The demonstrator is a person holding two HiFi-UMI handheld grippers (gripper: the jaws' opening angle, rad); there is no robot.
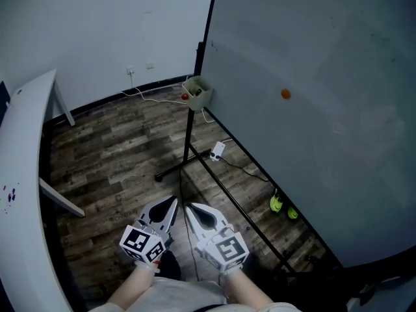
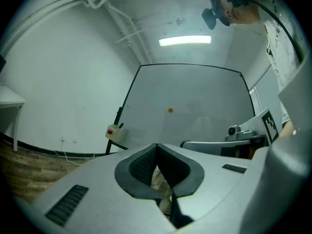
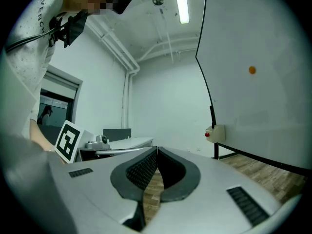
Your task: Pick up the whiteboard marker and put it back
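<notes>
**Two closed grippers over a plank floor, marker in the box at the board's corner**

The floor [image 1: 110, 155] is grey-brown wood planking, and it meets a plain pale wall above a dark skirting. One large whiteboard [image 1: 312, 77] on a black frame fills the right side of the head view. It carries a single orange magnet [image 1: 285, 94] and is otherwise bare. One white table [image 1: 19, 148] curves down the left edge. In the left gripper view, one tube light [image 2: 185, 40] and some pipes run across the ceiling.

One beige box [image 1: 200, 95] hangs at the board's lower left corner, at the top of a black post. It has one red round spot [image 1: 185, 97] on it. In the left gripper view a dark slim stick pokes up from the box; this appears to be the whiteboard marker [image 2: 120, 126], though it is too small to be sure. It is well apart from both grippers.

On the floor under the board lie one white power strip [image 1: 218, 151] and two yellow-green things [image 1: 276, 203], the latter too small to name. Two small plates [image 1: 130, 70] sit on the wall, with a white cable running below them.

The left gripper [image 1: 174, 201] and the right gripper [image 1: 190, 207] are held side by side low in the head view. Each has its jaws brought together at the tips with nothing between them.
</notes>
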